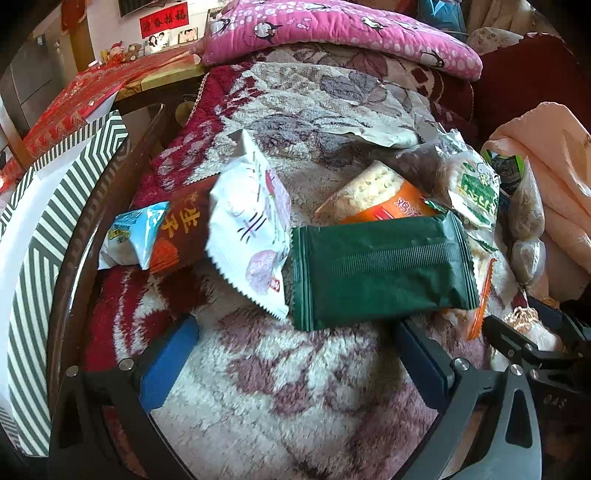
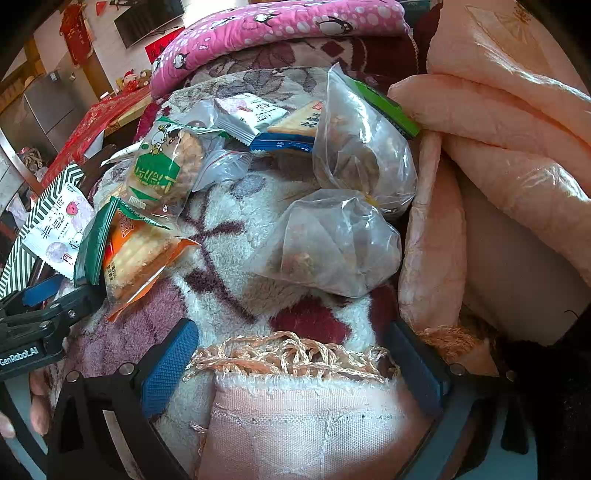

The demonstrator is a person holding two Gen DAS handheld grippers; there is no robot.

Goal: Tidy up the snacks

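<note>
Snack packets lie scattered on a floral fleece blanket (image 1: 280, 387). In the left wrist view a dark green packet (image 1: 380, 266) lies just beyond my open left gripper (image 1: 291, 354), beside a white packet (image 1: 251, 229), a brown packet (image 1: 184, 229), a light blue packet (image 1: 133, 232) and an orange cracker packet (image 1: 376, 199). In the right wrist view my open right gripper (image 2: 291, 362) is empty over the blanket and a peach cloth's fringe (image 2: 288, 354). Two clear bags (image 2: 332, 240) lie ahead, with a green-labelled biscuit packet (image 2: 166, 170) to the left.
A striped white and green box (image 1: 44, 229) stands at the left beside a dark curved rim (image 1: 85, 229). A pink penguin pillow (image 1: 332, 29) lies at the back. Folded peach bedding (image 2: 517, 166) fills the right side. The left gripper body (image 2: 37, 325) shows at the right wrist view's left edge.
</note>
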